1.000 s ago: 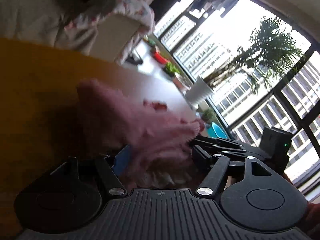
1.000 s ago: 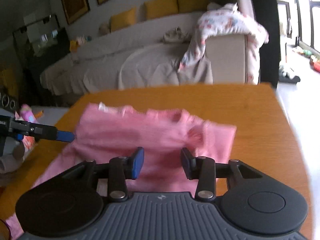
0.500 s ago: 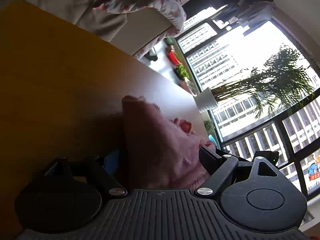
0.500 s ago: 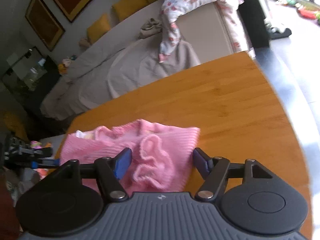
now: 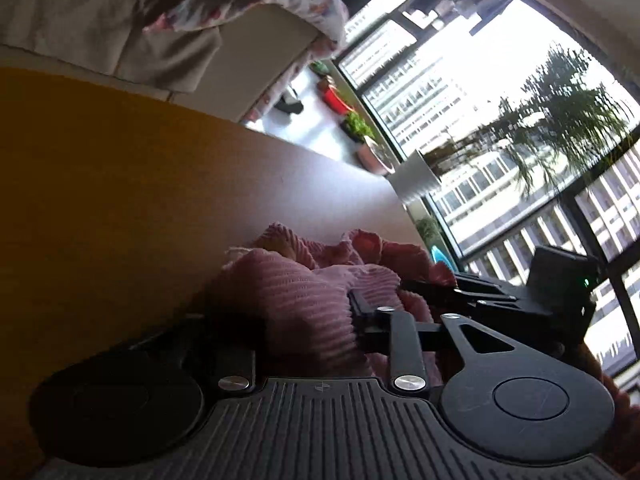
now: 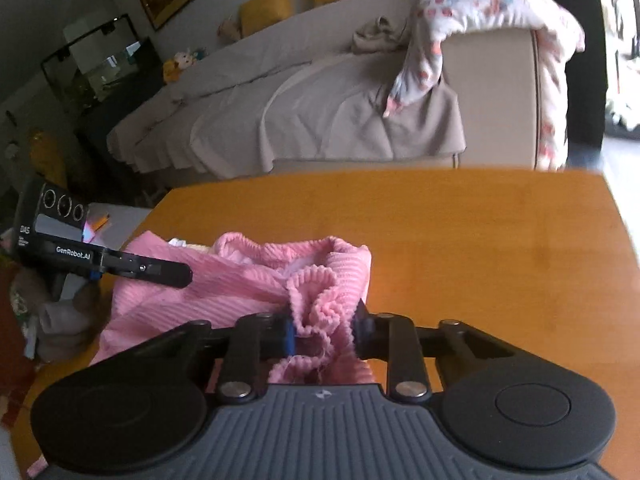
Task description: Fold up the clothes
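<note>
Both jaws are closing on the pink sweater (image 6: 240,280): right hand-held gripper (image 6: 323,336) pinches its ruffled cuff, left hand-held gripper (image 5: 308,320) a fold, its left finger hidden in shadow.

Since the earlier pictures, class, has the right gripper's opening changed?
Yes. The right gripper, against its own fixed grey base, is closing, with the pink top's ruffled edge between its fingers.

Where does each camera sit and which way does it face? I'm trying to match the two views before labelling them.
Left wrist: on the left gripper, looking across the wooden table toward the window; its jaws are closing on the pink garment.
Right wrist: on the right gripper, facing the sofa; jaws closing on the garment's ruffled edge.
Shared: garment, table, sofa, and each view shows the other gripper.
</note>
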The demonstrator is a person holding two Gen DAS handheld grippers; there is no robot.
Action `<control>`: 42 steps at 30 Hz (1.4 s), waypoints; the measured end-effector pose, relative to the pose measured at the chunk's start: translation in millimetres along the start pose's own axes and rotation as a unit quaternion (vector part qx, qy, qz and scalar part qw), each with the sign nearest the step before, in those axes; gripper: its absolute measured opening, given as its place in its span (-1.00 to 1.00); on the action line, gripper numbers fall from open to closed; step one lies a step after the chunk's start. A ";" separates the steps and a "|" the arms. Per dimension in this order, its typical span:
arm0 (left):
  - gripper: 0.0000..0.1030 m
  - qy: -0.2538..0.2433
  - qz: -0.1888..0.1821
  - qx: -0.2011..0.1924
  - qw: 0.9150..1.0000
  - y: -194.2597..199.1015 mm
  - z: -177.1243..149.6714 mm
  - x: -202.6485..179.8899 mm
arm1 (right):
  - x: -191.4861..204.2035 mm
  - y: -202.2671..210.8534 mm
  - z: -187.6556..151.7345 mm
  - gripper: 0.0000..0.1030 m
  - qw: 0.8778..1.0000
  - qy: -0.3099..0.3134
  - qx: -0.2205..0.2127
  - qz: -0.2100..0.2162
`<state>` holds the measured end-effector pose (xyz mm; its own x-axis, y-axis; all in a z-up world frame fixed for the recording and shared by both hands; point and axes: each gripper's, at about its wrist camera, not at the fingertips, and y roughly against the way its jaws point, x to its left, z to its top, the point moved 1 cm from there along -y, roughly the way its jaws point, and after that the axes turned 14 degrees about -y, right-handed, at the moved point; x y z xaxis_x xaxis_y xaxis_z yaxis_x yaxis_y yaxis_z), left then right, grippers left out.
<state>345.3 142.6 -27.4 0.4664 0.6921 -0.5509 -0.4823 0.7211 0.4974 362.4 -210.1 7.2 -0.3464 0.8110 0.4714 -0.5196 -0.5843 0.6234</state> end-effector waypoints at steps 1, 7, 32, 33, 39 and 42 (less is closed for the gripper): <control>-0.53 0.003 0.000 -0.006 1.000 0.9 6.9 0.7 | 3.7 3.2 6.1 -0.59 1.000 0.009 -0.012 -0.002; -0.57 -0.104 -0.001 -0.056 0.993 50.9 34.4 -57.2 | 44.0 79.3 6.5 -0.60 0.990 0.103 -0.092 0.028; 0.79 -0.089 -0.010 -0.040 0.995 199.2 -205.6 -150.5 | 65.3 265.9 -233.2 0.31 0.978 0.128 -0.114 -0.119; 0.84 -0.066 -0.024 -0.054 0.996 202.6 -204.1 -146.4 | 61.5 272.6 -229.5 0.37 0.981 0.100 -0.127 -0.104; 0.84 0.050 -0.040 -0.066 0.996 180.7 -203.6 -122.2 | 42.8 252.8 -209.3 0.42 0.987 -0.062 -0.146 0.001; 0.83 0.075 -0.016 -0.059 0.995 164.2 -201.2 -114.8 | 44.9 217.8 -211.4 0.42 0.991 -0.059 -0.115 -0.020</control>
<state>63.4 174.7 -17.3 0.3701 0.6500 -0.6637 -0.5567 0.7272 0.4016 68.6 -294.8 32.3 -0.2351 0.8168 0.5268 -0.7009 -0.5180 0.4903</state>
